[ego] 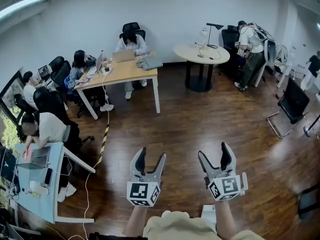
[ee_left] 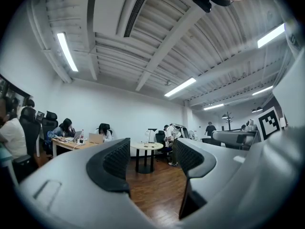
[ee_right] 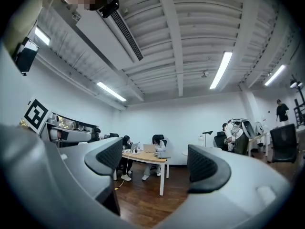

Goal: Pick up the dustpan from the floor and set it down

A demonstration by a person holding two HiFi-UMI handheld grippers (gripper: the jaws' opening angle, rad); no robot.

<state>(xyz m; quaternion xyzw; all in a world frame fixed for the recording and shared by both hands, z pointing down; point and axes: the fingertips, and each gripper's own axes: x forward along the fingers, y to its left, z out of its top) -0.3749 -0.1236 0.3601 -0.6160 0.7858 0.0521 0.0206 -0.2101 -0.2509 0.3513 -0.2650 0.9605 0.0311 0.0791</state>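
Note:
No dustpan shows in any view. In the head view my left gripper (ego: 151,156) and right gripper (ego: 213,154) are held side by side over the dark wooden floor (ego: 200,119), both pointing away from me. Each stands open with nothing between its jaws. The left gripper view looks roughly level along the left gripper (ee_left: 152,159) at floor and a round table (ee_left: 147,147) beyond the gap. The right gripper view looks along the right gripper (ee_right: 157,161) toward a wooden desk (ee_right: 145,157) with seated people.
A wooden desk (ego: 125,71) with seated people stands at the back left, a round table (ego: 201,54) at the back. A light desk (ego: 50,184) is near left. A yellow-black cable strip (ego: 103,141) crosses the floor. Chairs (ego: 292,104) and a dark object (ego: 307,201) are at right.

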